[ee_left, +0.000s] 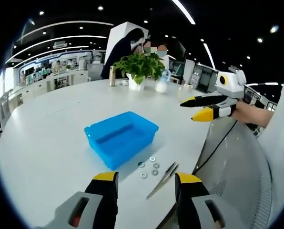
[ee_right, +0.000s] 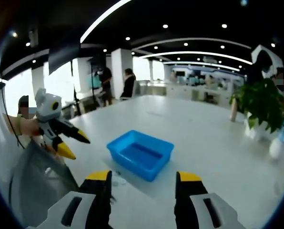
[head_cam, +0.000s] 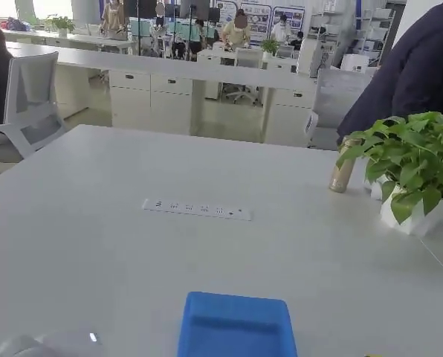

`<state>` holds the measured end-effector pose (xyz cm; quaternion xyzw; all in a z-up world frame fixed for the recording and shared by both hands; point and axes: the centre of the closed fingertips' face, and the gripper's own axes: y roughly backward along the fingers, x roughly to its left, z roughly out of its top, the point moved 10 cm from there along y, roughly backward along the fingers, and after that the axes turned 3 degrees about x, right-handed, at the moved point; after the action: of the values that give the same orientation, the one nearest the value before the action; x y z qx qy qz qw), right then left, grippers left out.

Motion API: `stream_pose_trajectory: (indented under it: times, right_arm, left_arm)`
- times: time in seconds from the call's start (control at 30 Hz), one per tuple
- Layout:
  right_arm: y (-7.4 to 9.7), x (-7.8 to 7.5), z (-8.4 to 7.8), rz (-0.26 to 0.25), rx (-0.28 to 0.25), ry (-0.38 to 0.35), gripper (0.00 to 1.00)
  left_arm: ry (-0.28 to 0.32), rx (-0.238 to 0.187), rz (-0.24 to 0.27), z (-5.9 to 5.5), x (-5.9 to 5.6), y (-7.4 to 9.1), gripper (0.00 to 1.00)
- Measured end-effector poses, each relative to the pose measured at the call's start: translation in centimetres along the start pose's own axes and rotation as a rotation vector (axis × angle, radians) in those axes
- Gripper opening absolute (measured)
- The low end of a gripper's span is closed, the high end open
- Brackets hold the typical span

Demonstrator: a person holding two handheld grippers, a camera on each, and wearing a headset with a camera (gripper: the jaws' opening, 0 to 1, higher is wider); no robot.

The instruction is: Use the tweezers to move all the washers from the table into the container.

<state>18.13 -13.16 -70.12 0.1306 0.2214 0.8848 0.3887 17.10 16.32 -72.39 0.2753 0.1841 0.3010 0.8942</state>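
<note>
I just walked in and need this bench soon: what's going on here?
A person holds the left hand-held gripper and the right hand-held gripper near the edge of a white table. Both are open and hold nothing. The tweezers lie on the table beside a few washers, next to the blue container, which looks empty. No washer has been moved yet.
</note>
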Motion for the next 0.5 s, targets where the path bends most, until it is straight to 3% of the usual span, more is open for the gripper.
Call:
stream_pose_trajectory:
  times: [0.07,0.3,0.5]
  right_arm:
    - [-0.3,0.3,-0.3,0.026,0.011,-0.009,0.46]
    - [-1.3,1.2,-0.9,0.091,0.059,0.011,0.35]
    - [-2.2,2.0,-1.2,0.125,0.107,0.053,0.35]
  left_arm:
    - [-0.004,0.016,-0.02,0.0,0.1,-0.4,0.42]
    - [-0.114,0.12,-0.098,-0.4,-0.1,-2.1,0.31]
    - [-0.263,0.26,-0.129,-1.4,-0.2,-3.3,0.29]
